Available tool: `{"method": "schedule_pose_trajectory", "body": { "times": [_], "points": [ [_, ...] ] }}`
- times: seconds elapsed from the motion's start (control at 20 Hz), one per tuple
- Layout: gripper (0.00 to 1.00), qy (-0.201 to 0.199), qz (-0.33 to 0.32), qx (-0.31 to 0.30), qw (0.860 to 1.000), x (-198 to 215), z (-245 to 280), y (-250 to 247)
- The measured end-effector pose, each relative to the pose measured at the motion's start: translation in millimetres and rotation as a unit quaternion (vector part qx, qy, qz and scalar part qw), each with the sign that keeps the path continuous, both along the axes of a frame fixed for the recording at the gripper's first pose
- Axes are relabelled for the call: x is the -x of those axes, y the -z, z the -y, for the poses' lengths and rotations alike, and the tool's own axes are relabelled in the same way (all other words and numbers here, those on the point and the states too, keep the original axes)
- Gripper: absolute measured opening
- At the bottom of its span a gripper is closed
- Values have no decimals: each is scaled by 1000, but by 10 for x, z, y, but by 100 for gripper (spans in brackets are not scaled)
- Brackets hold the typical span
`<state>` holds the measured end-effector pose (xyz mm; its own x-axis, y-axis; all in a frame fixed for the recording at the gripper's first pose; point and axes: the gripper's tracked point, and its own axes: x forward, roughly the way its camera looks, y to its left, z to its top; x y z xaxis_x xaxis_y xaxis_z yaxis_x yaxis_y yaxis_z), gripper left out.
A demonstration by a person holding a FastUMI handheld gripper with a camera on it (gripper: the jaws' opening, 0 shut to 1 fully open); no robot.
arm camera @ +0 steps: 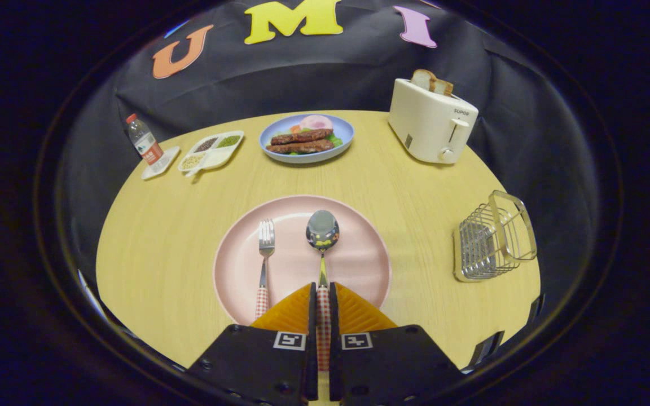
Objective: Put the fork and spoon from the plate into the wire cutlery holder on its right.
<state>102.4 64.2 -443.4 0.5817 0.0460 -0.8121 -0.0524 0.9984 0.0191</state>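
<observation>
While clamped on the checked handle of the spoon (323, 237), jaws of the gripper (323, 304) nearly closed. Spoon likely light, stiff, slick at the bowl; handle the surer hold. Fork (266, 254) just left on the pink plate (297, 265). Wire cutlery holder (494, 242) empty, well right. Far: toaster (431, 121) holding bread.
</observation>
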Motion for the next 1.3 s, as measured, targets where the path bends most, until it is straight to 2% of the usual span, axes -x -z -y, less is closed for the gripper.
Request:
{"method": "schedule_pose_trajectory", "body": {
  "times": [0.1, 0.45, 0.7, 0.9, 1.1, 1.3],
  "points": [
    [3, -5, 8, -3, 1000, 9, 63, -111],
    [3, 14, 12, -12, 1000, 106, 346, -499],
    [3, 21, 23, -9, 999, 84, 793, -953],
    [3, 42, 23, -3, 999, 98, 1269, -1142],
    [3, 64, -9, -5, 998, 200, 1658, -1121],
    [3, 95, -78, -33, 992, 356, 1870, -1014]
  ]
}}
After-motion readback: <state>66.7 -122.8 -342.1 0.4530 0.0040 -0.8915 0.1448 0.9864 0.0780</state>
